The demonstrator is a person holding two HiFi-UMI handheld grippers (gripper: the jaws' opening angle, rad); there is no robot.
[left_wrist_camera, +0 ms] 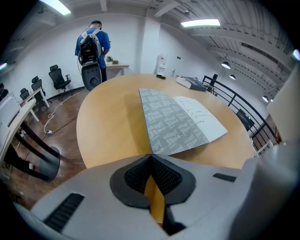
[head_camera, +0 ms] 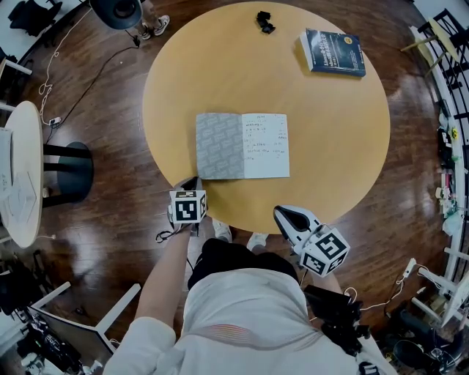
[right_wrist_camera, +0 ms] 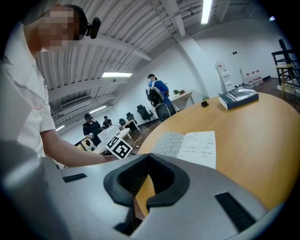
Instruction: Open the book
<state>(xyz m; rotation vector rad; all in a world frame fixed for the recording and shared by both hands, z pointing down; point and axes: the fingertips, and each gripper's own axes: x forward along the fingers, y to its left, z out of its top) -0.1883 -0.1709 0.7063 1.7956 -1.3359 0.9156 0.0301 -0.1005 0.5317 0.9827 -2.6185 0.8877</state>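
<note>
A thin notebook [head_camera: 242, 145] lies open on the round wooden table [head_camera: 344, 146]: a grey patterned inside cover at left, a white handwritten page at right. My left gripper [head_camera: 192, 183] hangs at the table's near edge, just short of the notebook's lower left corner, jaws shut on nothing. In the left gripper view the notebook [left_wrist_camera: 178, 122] spreads right beyond the closed tips of the left gripper [left_wrist_camera: 151, 155]. My right gripper [head_camera: 283, 214] sits off the near edge at the right, apart from the notebook [right_wrist_camera: 187, 145]; the right gripper [right_wrist_camera: 149, 155] also shows its jaws together, empty.
A closed blue book [head_camera: 333, 52] lies at the table's far right, a small black object [head_camera: 264, 22] at the far edge. A white side table [head_camera: 22, 168] stands at left over cables on the wooden floor. A person with a backpack [left_wrist_camera: 93, 47] stands beyond the table.
</note>
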